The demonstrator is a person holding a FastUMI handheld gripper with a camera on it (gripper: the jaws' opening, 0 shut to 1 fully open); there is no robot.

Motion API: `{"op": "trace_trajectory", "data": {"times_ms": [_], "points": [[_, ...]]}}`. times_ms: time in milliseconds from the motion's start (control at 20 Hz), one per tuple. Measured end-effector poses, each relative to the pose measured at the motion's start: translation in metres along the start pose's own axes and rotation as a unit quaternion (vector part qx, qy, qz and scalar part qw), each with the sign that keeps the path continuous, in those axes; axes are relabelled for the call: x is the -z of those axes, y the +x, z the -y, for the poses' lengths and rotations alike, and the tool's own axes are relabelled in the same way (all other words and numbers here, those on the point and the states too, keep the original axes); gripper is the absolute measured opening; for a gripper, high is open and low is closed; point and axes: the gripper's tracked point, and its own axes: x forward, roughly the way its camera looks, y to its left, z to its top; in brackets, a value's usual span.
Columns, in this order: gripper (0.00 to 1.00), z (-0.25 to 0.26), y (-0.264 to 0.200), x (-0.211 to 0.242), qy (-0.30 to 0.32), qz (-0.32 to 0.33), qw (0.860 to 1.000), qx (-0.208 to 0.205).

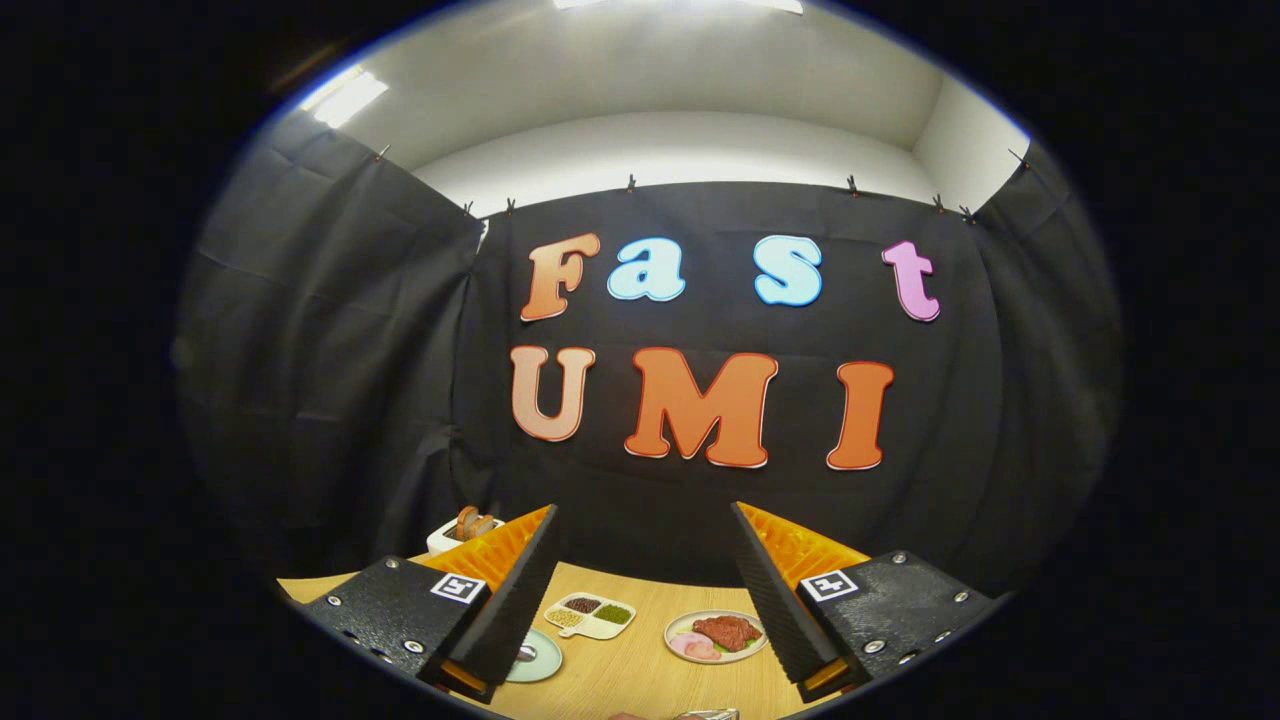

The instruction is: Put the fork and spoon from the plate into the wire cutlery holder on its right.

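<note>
My gripper (pixel 642 510) is open, its two fingers spread wide with nothing between them, and it is held well above a wooden table (pixel 640 665). It points mostly at the booth's black wall. On the table nearest to me, between the fingers, lies a sliver of something metallic (pixel 706 714) beside a pinkish shape. Both are cut off too much to identify.
Between the fingers lie a white divided dish of beans (pixel 590 616) and a plate of meat slices (pixel 716 636). The left finger partly hides a small pale green plate (pixel 537 658). A white container holding bread (pixel 465 528) stands beyond the left finger by the wall.
</note>
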Motion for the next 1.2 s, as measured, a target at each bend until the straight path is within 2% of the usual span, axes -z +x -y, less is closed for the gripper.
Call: {"op": "trace_trajectory", "data": {"times_ms": [350,650,850,1000,1200], "points": [[0.99,-0.049,0.023,0.050,0.009,-0.095,0.995,-0.020],[0.98,-0.100,0.043,0.106,0.027,-0.198,0.979,-0.038],[0.98,-0.133,0.045,0.163,0.035,-0.305,0.951,-0.045],[0.98,-0.157,0.044,0.212,0.048,-0.391,0.917,-0.055],[0.95,-0.173,0.041,0.269,0.048,-0.475,0.877,-0.053]]}}
